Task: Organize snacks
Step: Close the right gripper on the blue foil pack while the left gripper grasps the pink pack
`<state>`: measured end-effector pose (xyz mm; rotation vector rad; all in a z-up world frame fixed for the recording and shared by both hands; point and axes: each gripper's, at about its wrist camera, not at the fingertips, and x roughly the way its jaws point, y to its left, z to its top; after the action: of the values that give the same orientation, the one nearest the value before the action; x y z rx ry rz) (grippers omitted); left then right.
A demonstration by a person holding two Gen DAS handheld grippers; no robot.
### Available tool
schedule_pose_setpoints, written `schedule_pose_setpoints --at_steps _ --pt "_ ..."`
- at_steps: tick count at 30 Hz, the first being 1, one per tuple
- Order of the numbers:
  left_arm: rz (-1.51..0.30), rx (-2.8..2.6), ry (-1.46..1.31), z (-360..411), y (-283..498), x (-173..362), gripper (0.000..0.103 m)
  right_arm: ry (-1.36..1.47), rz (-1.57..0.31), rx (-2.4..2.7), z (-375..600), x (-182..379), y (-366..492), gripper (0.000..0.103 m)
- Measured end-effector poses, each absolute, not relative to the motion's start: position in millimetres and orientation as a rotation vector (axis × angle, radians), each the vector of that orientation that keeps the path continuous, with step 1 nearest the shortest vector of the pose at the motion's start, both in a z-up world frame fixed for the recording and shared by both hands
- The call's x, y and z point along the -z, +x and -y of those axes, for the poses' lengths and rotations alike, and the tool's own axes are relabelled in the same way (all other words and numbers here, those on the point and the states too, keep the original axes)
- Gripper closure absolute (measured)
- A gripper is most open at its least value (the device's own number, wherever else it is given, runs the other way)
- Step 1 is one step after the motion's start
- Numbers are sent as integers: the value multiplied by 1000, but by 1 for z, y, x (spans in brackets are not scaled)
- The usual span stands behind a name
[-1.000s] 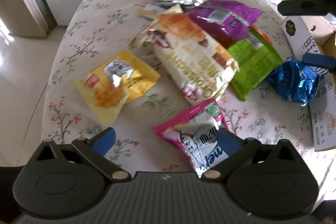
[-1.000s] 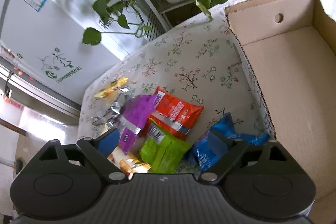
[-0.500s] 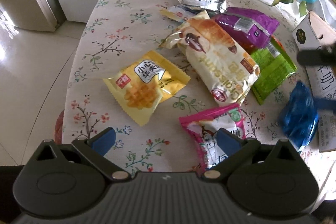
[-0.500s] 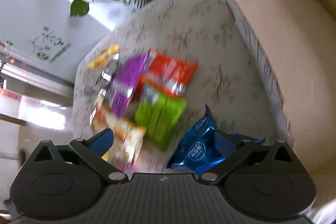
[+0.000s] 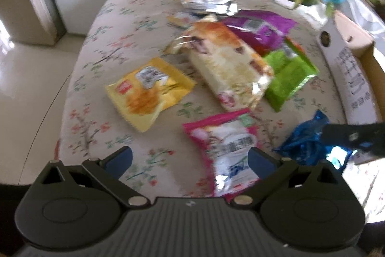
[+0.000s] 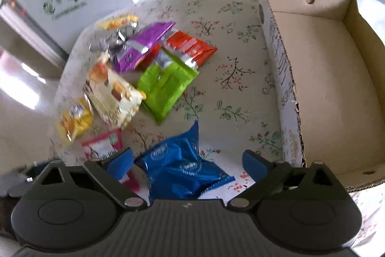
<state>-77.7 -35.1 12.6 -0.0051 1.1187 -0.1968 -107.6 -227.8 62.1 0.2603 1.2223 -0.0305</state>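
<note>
On the floral tablecloth (image 6: 231, 45) your snacks lie scattered: a yellow waffle packet (image 5: 149, 90), a long croissant bag (image 5: 226, 64), a purple packet (image 5: 259, 28) over a red one (image 6: 192, 47), a lime-green packet (image 6: 166, 86) and silver wrappers (image 5: 207, 4) at the far edge. Your right gripper (image 6: 187, 160) has its jaws spread wide, with the blue snack packet (image 6: 182, 165) lying crumpled between them on the cloth, apparently free of both blue pads. Just to its right stands the open cardboard box (image 6: 336, 78). Your left gripper (image 5: 190, 158) is likewise spread, hovering over the pink-and-white packet (image 5: 223, 146), whose lower end passes under the right-hand finger; whether they touch, you cannot tell from this blurred view.
</note>
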Motion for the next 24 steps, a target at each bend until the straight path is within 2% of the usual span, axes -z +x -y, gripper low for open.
schedule_pose_setpoints --at_steps 10,15,17,24 --pt "-1106 175 42 31 -80 -4 1 195 -1268 -8 218 -50 -106 15" --pt "-1096 142 54 12 -89 -7 3 192 -1273 -60 212 -51 -109 14" --pt "-1094 170 2 8 -92 -8 3 191 -1267 -45 212 -51 -108 10" --pt "-1105 210 -4 36 -90 -2 3 211 -1273 -9 217 -46 -103 9"
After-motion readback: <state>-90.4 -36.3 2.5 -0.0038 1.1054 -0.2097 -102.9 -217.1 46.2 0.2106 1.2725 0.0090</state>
